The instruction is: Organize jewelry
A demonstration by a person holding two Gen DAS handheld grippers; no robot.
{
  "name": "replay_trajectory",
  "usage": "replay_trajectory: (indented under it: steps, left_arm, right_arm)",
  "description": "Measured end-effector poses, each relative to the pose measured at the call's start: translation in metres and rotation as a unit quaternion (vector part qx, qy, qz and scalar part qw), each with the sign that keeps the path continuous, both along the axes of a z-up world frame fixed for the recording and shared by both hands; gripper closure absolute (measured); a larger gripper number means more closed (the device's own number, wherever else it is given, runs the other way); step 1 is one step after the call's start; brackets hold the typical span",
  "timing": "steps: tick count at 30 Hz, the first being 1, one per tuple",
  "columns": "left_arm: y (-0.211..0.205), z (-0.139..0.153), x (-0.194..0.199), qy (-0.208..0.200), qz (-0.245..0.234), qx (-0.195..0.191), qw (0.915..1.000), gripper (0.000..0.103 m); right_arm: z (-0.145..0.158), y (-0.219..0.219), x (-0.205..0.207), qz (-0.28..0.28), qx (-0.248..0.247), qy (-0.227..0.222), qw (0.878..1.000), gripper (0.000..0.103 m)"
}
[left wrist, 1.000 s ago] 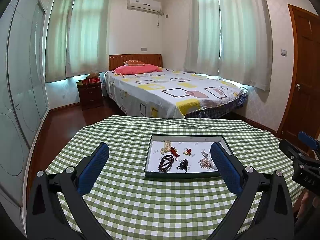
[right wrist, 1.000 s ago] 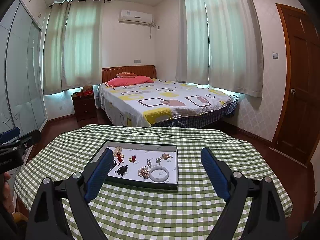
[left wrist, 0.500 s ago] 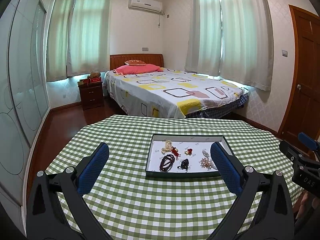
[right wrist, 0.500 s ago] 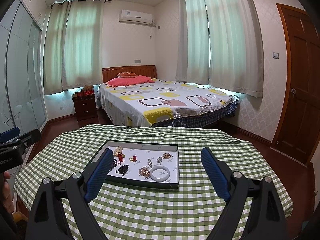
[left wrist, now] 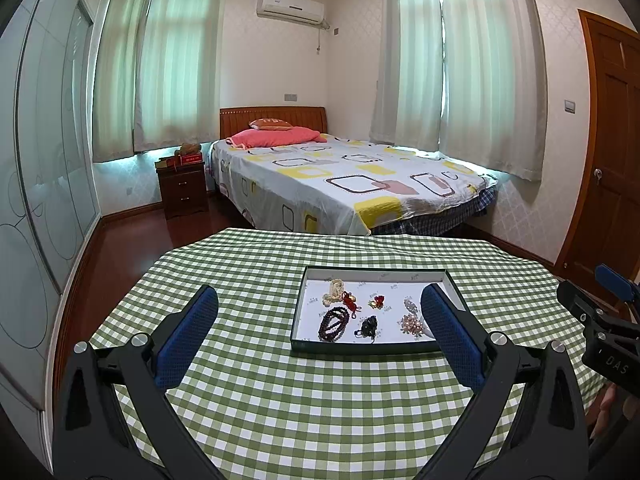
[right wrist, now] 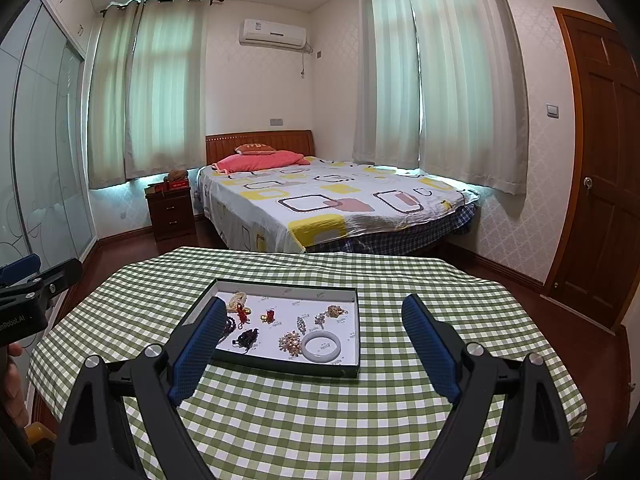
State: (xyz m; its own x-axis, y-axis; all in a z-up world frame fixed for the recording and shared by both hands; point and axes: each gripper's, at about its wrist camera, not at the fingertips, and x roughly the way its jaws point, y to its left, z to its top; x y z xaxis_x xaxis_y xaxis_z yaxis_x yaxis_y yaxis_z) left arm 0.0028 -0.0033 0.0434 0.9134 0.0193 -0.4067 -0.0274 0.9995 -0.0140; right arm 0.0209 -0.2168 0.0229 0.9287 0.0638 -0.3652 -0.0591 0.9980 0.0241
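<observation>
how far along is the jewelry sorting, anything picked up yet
Nothing looks done: the white bangle, dark bead bracelet and other pieces lie loose in the tray. Nothing is in hand; the left gripper and right gripper are open and empty. All the sorting is left.

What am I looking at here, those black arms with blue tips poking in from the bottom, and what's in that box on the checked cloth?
No robot here: a person holds a two-finger grabbing tool in each hand, and a wide-angle camera on each looks forward along its fingers. One picture comes from the left tool, the other from the right tool. The blue parts are the finger pads. Both tools stand wide open and hold nothing.

On the table, under a green checked cloth, sits a shallow dark tray lined in white. In it lie loose jewelry pieces: a pale bangle, a dark bead bracelet, a cream bead strand, a small black piece, red charms and some sparkly pieces. Behind is a bedroom with a bed.
</observation>
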Motion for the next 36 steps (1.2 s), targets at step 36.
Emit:
replay_trajectory:
  steps: [36]
  left_arm:
    - [-0.0080,-0.0035,-0.0018,-0.002,-0.008,0.007,0.9999,0.004]
  right_arm:
    - [-0.0013,0.0032,-0.0006,0.002,0.000,0.002,1.000,0.017]
